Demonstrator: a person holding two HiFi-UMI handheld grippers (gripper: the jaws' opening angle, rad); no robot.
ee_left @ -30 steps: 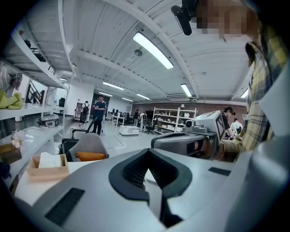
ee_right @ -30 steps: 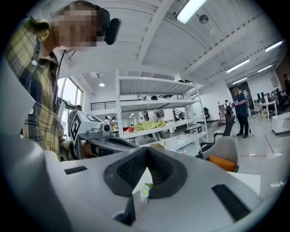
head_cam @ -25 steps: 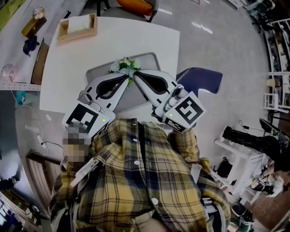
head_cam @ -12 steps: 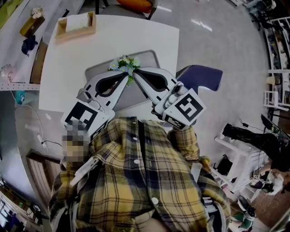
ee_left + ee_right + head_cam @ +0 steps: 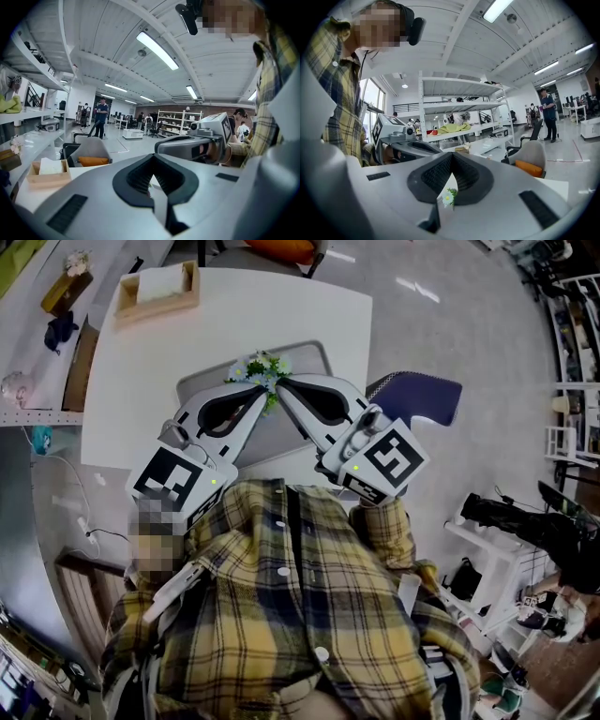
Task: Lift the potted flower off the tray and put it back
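The potted flower [image 5: 260,367], small white and yellow blossoms with green leaves, stands on the grey tray [image 5: 307,359] on the white table [image 5: 225,320]. Both grippers hover just in front of it, their tips nearly meeting. My left gripper [image 5: 263,391] is shut with nothing in it, and so is my right gripper [image 5: 281,389]. In the right gripper view the closed jaws [image 5: 451,158] leave a slit where a blossom [image 5: 448,197] shows. The left gripper view has its shut jaws [image 5: 151,158] and the right gripper [image 5: 199,144] beside them; the pot is hidden.
A wooden box [image 5: 157,292] holding white paper sits at the table's far left corner. A purple chair [image 5: 419,399] stands to the right of the table, and a chair with an orange cushion [image 5: 281,249] stands behind it. Shelves with small items line the left side.
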